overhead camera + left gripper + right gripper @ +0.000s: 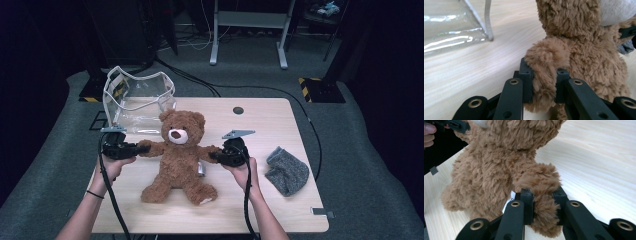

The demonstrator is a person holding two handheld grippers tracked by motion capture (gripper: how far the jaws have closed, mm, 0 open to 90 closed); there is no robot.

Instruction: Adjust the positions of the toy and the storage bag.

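A brown teddy bear (pixel 177 152) sits on the wooden table (pixel 270 125), facing the person, arms spread. My left gripper (pixel 141 148) is shut on the bear's arm at the left; in the left gripper view the furry paw (pixel 545 75) is squeezed between the black jaws. My right gripper (pixel 214 155) is shut on the bear's other arm; the right gripper view has that paw (pixel 544 200) pinched between its jaws, with the bear's body (pixel 489 175) behind.
A clear plastic bag (pixel 137 100) with white trim stands open at the table's back left, just behind the bear. A grey knitted cap (pixel 286 170) lies at the right. A small round hole (pixel 238 110) marks the tabletop's far edge.
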